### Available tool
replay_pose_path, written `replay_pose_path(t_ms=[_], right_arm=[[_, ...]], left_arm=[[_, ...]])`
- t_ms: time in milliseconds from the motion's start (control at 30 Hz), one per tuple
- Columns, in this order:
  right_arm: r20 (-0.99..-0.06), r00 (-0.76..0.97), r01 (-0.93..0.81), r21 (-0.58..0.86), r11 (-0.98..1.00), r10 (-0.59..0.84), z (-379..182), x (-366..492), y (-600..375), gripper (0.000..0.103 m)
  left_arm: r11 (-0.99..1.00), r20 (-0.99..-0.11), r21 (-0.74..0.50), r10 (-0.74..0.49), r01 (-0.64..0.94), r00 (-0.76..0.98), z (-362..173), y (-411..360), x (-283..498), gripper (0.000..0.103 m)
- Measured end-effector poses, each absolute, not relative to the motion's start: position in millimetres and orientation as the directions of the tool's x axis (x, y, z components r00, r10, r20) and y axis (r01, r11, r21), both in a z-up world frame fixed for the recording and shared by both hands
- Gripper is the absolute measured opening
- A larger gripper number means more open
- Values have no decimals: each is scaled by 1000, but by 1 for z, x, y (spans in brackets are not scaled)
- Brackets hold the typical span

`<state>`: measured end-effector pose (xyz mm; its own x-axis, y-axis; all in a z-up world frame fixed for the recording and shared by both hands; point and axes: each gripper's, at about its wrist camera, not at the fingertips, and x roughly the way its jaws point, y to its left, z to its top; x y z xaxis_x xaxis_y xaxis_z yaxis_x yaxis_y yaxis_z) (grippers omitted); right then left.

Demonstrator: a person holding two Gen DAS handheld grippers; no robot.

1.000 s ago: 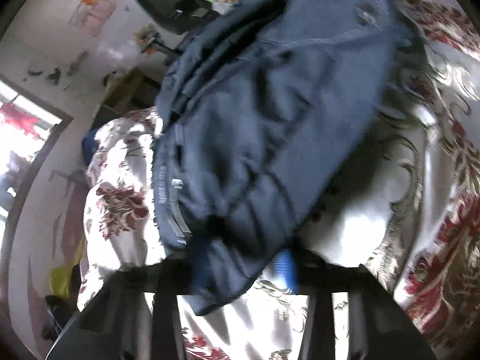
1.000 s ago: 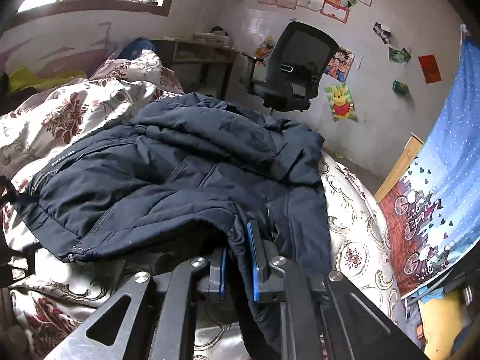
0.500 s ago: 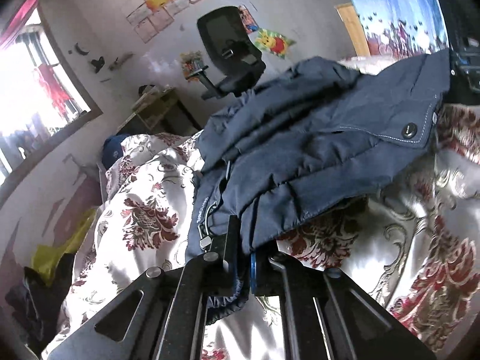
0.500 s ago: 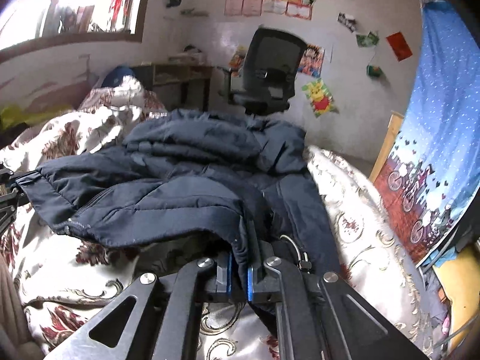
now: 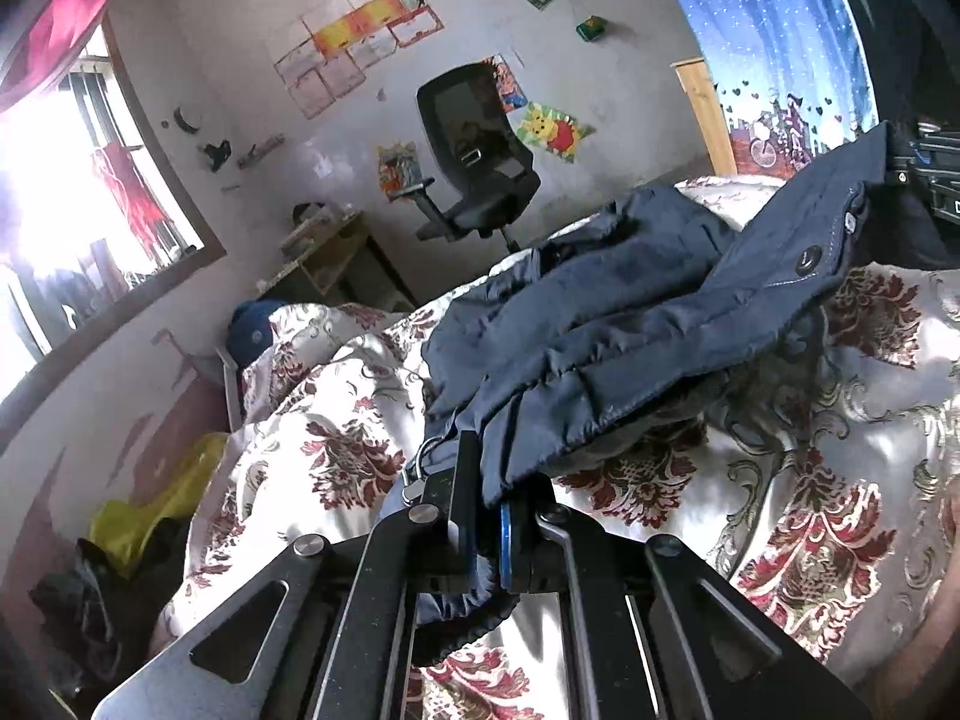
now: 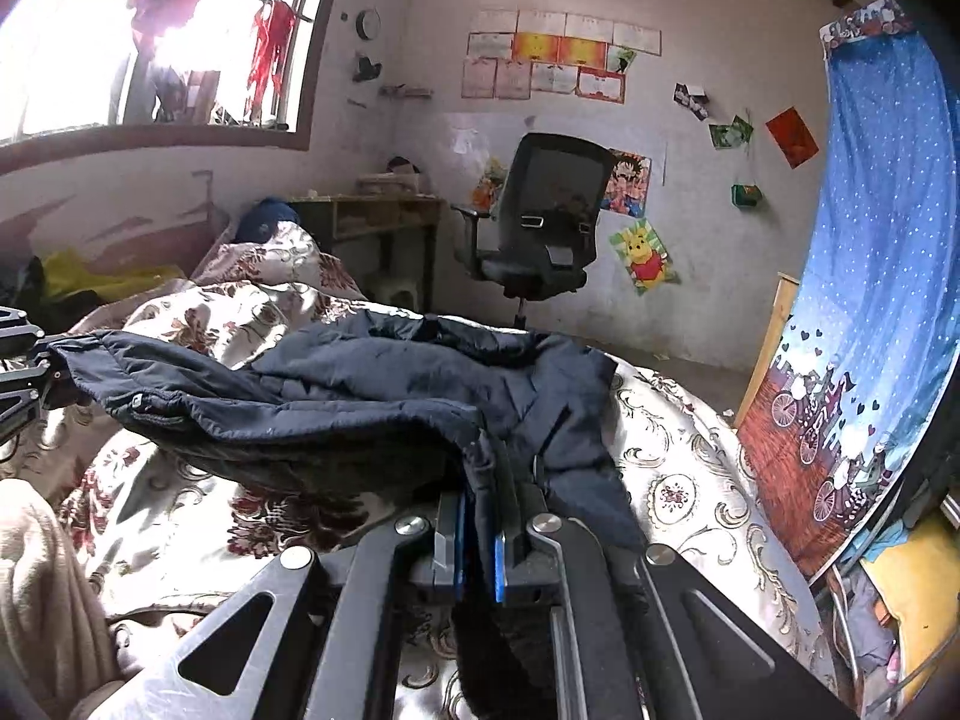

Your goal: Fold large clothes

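A dark navy padded jacket (image 5: 630,324) lies on a bed with a white and red floral cover (image 5: 810,480). My left gripper (image 5: 489,510) is shut on one corner of the jacket's hem. My right gripper (image 6: 480,516) is shut on the opposite corner of the same hem (image 6: 336,414). The hem edge is stretched between the two grippers and lifted off the bed. The rest of the jacket (image 6: 456,366) rests bunched on the cover beyond. The right gripper shows at the right edge of the left wrist view (image 5: 924,180); the left gripper shows at the left edge of the right wrist view (image 6: 21,360).
A black office chair (image 6: 546,228) and a wooden desk (image 6: 384,210) stand by the far wall. A blue curtain (image 6: 870,276) hangs on the right. A window (image 6: 150,36) is at the left. A yellow bag (image 5: 150,516) lies beside the bed. A beige cloth (image 6: 42,600) is at lower left.
Both grippers have moved back and lower, pulling the jacket's hem out flat and taut between them. The jacket has gone from hanging close before the left camera to spread over the bed.
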<state>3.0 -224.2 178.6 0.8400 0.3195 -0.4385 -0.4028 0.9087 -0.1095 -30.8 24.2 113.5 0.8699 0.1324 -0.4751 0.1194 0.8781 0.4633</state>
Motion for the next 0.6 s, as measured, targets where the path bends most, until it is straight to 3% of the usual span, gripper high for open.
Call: replay_pose_path(t_ms=[333,600], right_arm=[[-408,846,-423,-122,898,343,203,-30,-227,6],[-420,842,-413,-100,905,338,211,1,-215,6]], left_arm=[[879,-448,458,102,130,888,139,33,-59,3],[928,-446,359,76,101,892,156,45,-28,3]])
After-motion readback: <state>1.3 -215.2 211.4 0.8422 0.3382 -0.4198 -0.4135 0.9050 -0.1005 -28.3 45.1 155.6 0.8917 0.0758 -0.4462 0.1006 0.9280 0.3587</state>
